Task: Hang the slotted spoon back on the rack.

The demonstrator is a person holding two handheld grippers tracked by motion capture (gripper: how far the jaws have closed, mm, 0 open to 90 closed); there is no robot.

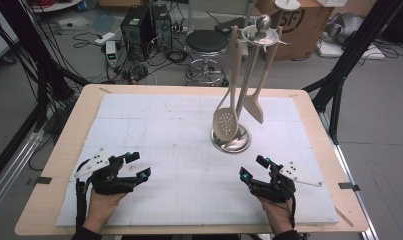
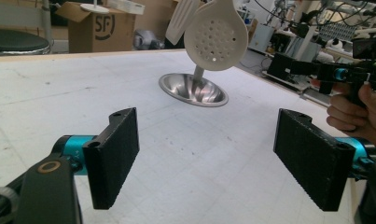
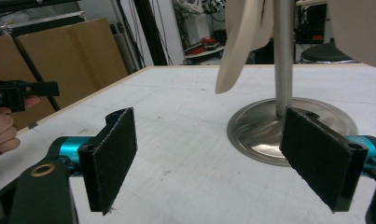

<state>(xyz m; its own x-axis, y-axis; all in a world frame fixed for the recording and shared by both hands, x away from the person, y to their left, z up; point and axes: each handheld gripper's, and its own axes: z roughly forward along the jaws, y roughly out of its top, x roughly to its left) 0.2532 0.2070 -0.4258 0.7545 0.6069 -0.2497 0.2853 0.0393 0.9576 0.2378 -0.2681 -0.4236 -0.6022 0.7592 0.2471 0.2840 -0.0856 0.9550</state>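
A steel utensil stand [image 1: 232, 139] rises from a round base right of the table's middle. From its top ring hang a cream slotted spoon [image 1: 225, 123] and a cream spatula [image 1: 255, 106]. My left gripper [image 1: 139, 165] rests low at the front left, jaws wide apart with nothing between them. My right gripper [image 1: 253, 168] sits at the front right, also open and empty, just short of the stand's base. In the left gripper view the slotted spoon [image 2: 215, 35] hangs over the base [image 2: 193, 89] ahead of the pads [image 2: 113, 156]. In the right gripper view the base [image 3: 288, 125] lies close behind the right pad [image 3: 320, 156].
A white gridded mat [image 1: 179, 165] covers the wooden table [image 1: 64, 150]. Behind the table stand a black stool [image 1: 207, 44], computer cases [image 1: 144, 25] and a cardboard box [image 1: 299, 25]. Black frame legs [image 1: 349, 55] flank the right side.
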